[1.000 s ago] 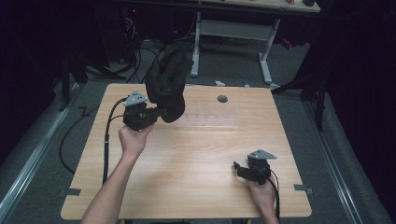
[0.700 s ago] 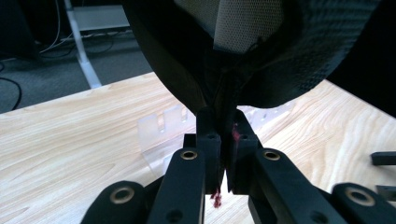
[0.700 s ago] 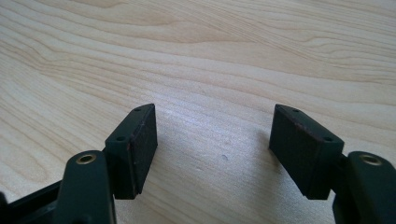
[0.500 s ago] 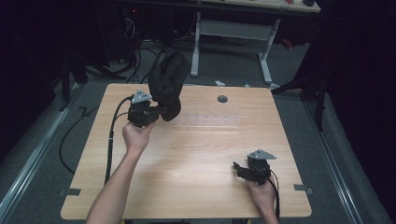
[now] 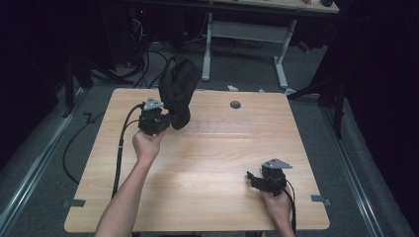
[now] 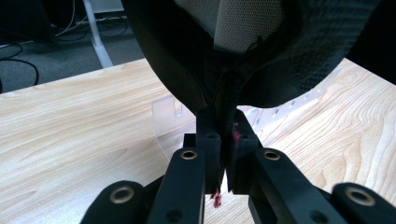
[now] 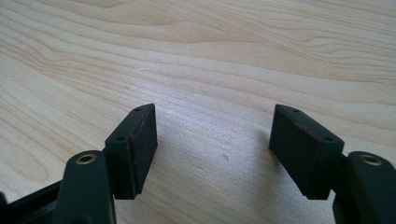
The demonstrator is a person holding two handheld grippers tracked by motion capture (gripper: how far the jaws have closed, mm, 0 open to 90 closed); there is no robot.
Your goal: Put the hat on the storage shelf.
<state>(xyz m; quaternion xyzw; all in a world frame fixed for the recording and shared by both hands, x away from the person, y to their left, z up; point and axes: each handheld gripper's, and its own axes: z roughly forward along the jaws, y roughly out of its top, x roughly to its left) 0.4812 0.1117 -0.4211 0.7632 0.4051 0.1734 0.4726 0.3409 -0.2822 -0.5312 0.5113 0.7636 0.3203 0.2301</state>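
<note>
Since the earlier frame, the left gripper (image 5: pixel 165 120) has lowered toward the table (image 5: pixel 197 168), its jaws clamped on the edge of a black mesh-textured shoe (image 5: pixel 178 91), apparently to carry it to the clear plastic rack (image 6: pixel 173 119) beneath. At lower right, the right gripper (image 5: pixel 254 178) rests unclenched on smooth woodgrain, holding nothing.
</note>
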